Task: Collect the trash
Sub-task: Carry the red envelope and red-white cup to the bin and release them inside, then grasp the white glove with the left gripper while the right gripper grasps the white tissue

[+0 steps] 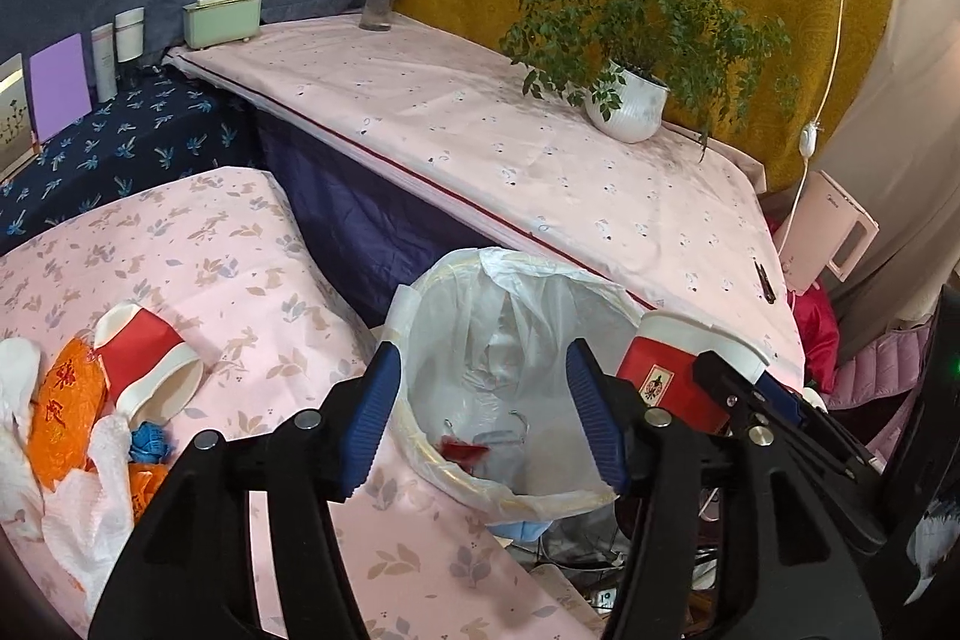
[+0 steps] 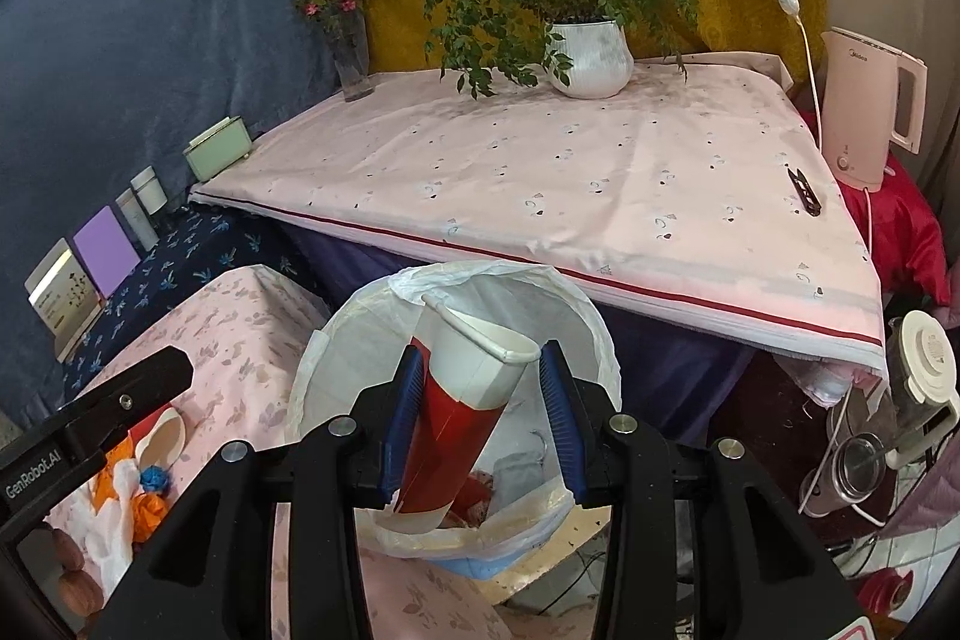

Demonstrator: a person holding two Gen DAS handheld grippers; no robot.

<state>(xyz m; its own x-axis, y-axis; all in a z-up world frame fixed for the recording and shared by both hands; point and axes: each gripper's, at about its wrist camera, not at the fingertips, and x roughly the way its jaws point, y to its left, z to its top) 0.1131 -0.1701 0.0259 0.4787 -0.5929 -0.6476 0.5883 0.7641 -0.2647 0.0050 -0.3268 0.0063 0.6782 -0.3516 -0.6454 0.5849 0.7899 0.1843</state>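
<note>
Cup (image 2: pixel 474 400) pinched between my right fingers (image 2: pixel 480 418), long axis tilted, directly above bin (image 2: pixel 336 340); left fingers (image 1: pixel 480 418) spread, empty.

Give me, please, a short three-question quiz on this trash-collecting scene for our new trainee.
1. True or false: the right gripper holds a red and white paper cup over the lined trash bin.
2. What does the left gripper hold?
3. Which still lies on the floral cloth? A) a second paper cup B) a spoon C) a bottle

Key: 1 true; 2 nothing, it is open; 3 A.
</note>
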